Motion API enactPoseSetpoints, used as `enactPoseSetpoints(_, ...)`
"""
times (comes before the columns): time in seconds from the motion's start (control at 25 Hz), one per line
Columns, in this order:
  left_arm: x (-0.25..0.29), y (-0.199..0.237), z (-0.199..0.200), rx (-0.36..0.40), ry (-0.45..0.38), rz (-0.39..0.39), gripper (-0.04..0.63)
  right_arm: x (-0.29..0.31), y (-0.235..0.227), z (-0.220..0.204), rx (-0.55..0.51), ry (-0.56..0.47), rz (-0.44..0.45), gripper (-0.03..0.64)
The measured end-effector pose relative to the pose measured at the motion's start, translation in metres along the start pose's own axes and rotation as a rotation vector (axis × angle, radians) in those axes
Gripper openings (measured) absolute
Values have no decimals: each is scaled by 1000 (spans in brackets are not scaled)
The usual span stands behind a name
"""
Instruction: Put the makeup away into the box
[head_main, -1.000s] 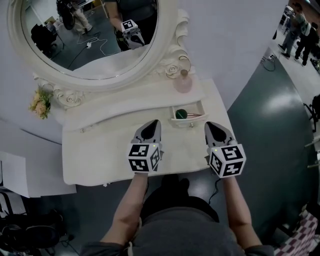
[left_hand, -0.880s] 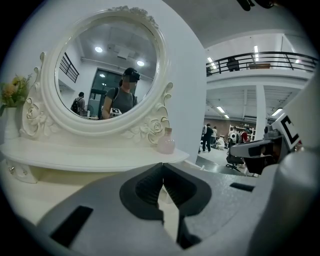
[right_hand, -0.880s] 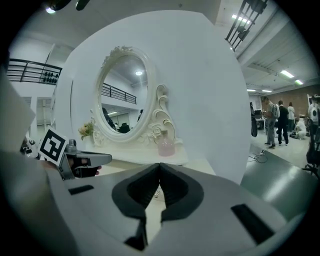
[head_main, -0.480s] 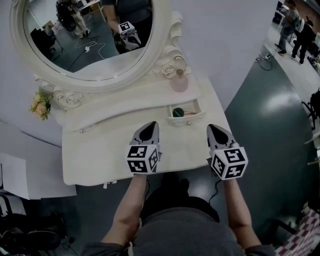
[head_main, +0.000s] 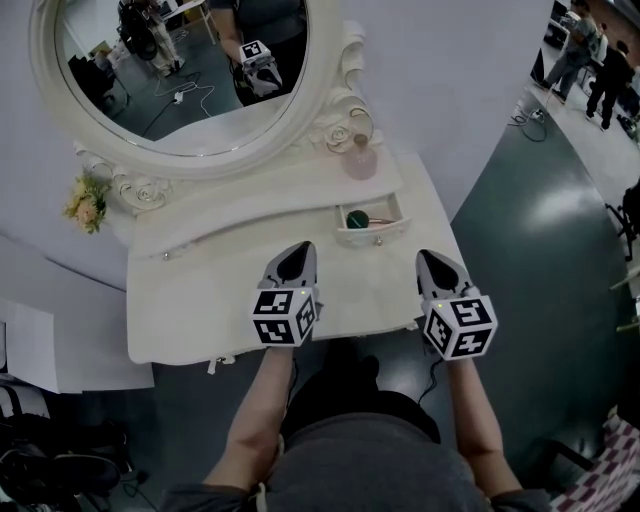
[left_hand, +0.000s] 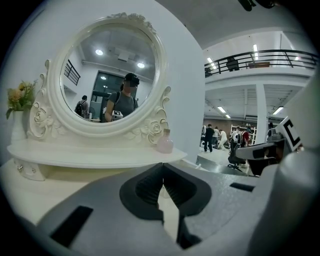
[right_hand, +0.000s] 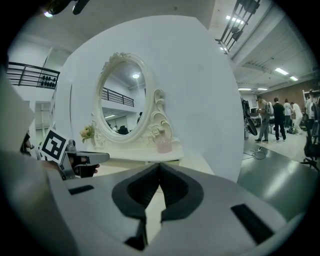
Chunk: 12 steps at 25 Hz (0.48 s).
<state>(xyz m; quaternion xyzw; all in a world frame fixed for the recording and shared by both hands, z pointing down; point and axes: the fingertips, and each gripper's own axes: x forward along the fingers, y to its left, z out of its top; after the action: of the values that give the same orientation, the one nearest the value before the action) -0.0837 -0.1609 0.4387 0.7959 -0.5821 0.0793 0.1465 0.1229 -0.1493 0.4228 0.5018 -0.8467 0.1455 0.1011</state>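
A small open drawer (head_main: 384, 231) in the white dressing table (head_main: 200, 300) holds a round green item (head_main: 357, 218) and a slim pink one. A pink perfume bottle (head_main: 360, 160) stands on the shelf above it, also seen as the bottle (left_hand: 165, 142) and the bottle (right_hand: 163, 143) from the gripper views. My left gripper (head_main: 296, 250) hovers over the tabletop, just short of the drawer and to its left, shut and empty (left_hand: 163, 181). My right gripper (head_main: 431, 257) hangs over the table's right front corner, shut with nothing in it (right_hand: 159, 167).
An oval mirror (head_main: 190, 70) in a carved white frame rises behind the shelf. Yellow flowers (head_main: 88, 203) stand at the shelf's left end. Dark floor lies to the right of the table, with people (head_main: 585, 55) standing far off.
My right gripper has edged slightly outward along the table's right side. The left gripper has kept still, and both stay shut.
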Motion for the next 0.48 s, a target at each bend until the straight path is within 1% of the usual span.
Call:
enactPoseSetpoints(0.16,-4,-1,0,1,-3,5,6,-4,-1,-2,12,-3,4,4)
enactPoseSetpoints(0.48,-6,-5,-1,-2,-4,10,6,-9,-5,-1,-4,-11,2,3)
